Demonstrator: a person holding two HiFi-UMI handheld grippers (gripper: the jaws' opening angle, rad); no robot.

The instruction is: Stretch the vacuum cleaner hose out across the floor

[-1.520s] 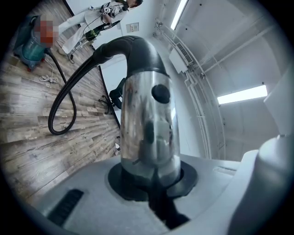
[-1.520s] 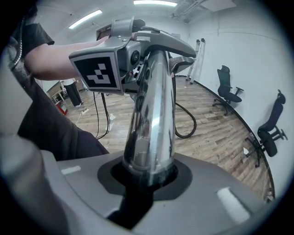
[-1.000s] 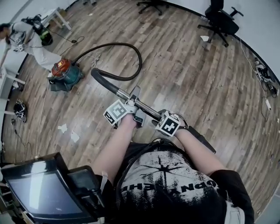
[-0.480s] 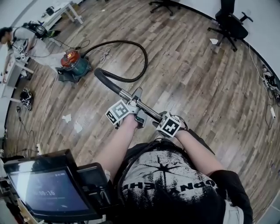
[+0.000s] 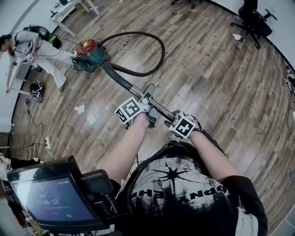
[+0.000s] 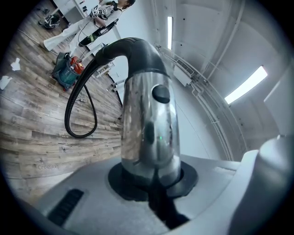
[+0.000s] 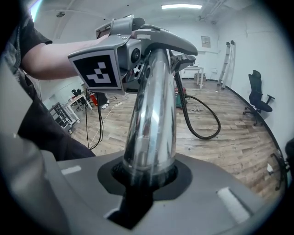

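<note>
A teal vacuum cleaner (image 5: 92, 53) with an orange top stands on the wood floor at the upper left. Its black hose (image 5: 159, 50) loops out to the right and comes back to a curved black handle (image 5: 117, 76), which joins a chrome wand (image 5: 159, 109). My left gripper (image 5: 145, 108) is shut on the wand just below the handle. My right gripper (image 5: 173, 122) is shut on it lower down, close to my body. In the left gripper view the chrome wand (image 6: 149, 128) fills the jaws. The right gripper view shows the wand (image 7: 151, 119) clamped, with the left gripper's marker cube (image 7: 98, 71) above.
A person (image 5: 32, 46) bends over at the far left near a white desk (image 5: 69, 9). Paper scraps (image 5: 80, 109) lie on the floor left of my hands. An office chair (image 5: 256, 20) stands at the top right, cables (image 5: 290, 78) by the right wall. A screen (image 5: 50, 198) sits at the lower left.
The vacuum, hose loop and paper scraps have slid up and right in the head view as I and both grippers moved back with the wand. Both grips are unchanged.
</note>
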